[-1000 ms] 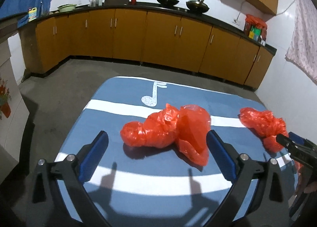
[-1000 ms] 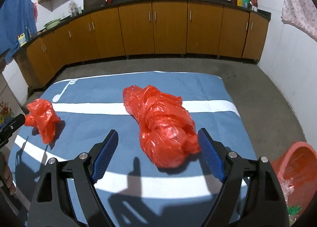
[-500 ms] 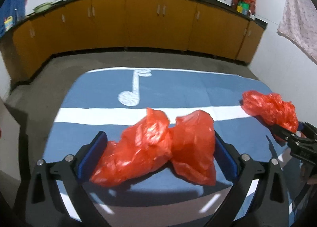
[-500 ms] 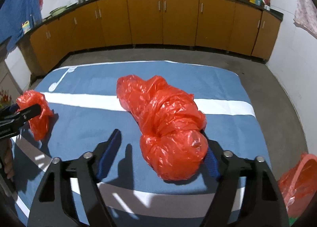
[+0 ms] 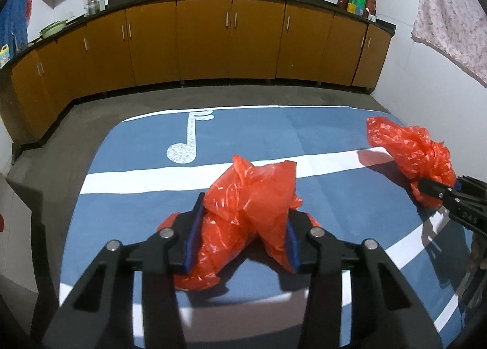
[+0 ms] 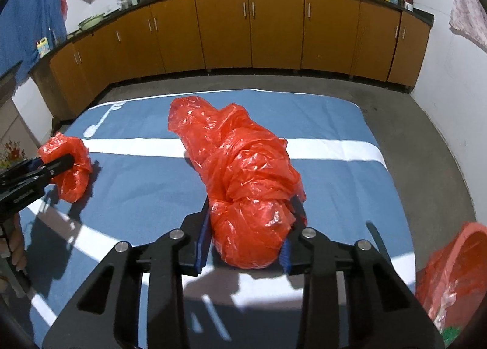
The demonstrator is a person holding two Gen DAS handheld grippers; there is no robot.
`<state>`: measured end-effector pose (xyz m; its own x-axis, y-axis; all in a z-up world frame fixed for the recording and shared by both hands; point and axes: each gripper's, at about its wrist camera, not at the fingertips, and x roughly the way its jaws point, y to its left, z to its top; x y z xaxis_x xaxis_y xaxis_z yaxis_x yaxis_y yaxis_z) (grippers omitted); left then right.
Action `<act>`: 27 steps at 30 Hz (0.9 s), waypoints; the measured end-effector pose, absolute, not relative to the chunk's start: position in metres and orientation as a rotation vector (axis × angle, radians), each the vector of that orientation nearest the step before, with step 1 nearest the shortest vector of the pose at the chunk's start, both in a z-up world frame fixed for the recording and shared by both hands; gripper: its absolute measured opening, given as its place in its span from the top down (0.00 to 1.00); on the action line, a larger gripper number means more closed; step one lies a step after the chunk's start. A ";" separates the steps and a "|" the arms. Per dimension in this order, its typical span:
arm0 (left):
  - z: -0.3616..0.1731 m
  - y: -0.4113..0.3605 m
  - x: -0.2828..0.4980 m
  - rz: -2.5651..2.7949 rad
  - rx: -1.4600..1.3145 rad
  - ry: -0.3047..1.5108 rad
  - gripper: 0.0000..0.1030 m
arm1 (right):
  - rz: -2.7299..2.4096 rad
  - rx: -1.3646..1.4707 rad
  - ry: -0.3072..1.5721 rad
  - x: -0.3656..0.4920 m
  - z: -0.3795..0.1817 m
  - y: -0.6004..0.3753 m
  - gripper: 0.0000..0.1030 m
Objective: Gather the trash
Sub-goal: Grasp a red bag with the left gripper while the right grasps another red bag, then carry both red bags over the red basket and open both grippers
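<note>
**Handling of crumpled red plastic bags at the moment of grasp**

Two pieces of trash lie on the blue counter [image 5: 127, 196] with white stripes. The left tool [image 5: 242, 237] is closed onto the smaller red bag [image 5: 249, 196], its blue pads pressing into the film from both sides at the near end of the counter. The right tool [image 6: 245, 234] is closed onto the larger red bag [image 6: 243, 172], gripping the knotted bulge at its near end. A red bin [image 6: 456, 260] stands off the counter at near right.

Both bags appear to be thin film: light, soft, easily compressed and likely slippery. Take hold of a bunched or knotted section, not a loose flap, since a single layer may slide out or tear
</note>
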<state>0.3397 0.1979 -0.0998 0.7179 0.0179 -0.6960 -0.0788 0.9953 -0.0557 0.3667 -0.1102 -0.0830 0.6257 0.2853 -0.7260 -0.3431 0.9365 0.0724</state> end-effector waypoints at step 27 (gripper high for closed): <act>0.007 0.024 0.183 -0.224 -0.099 0.575 0.58 | 0.028 0.024 0.578 0.152 0.004 -0.270 0.65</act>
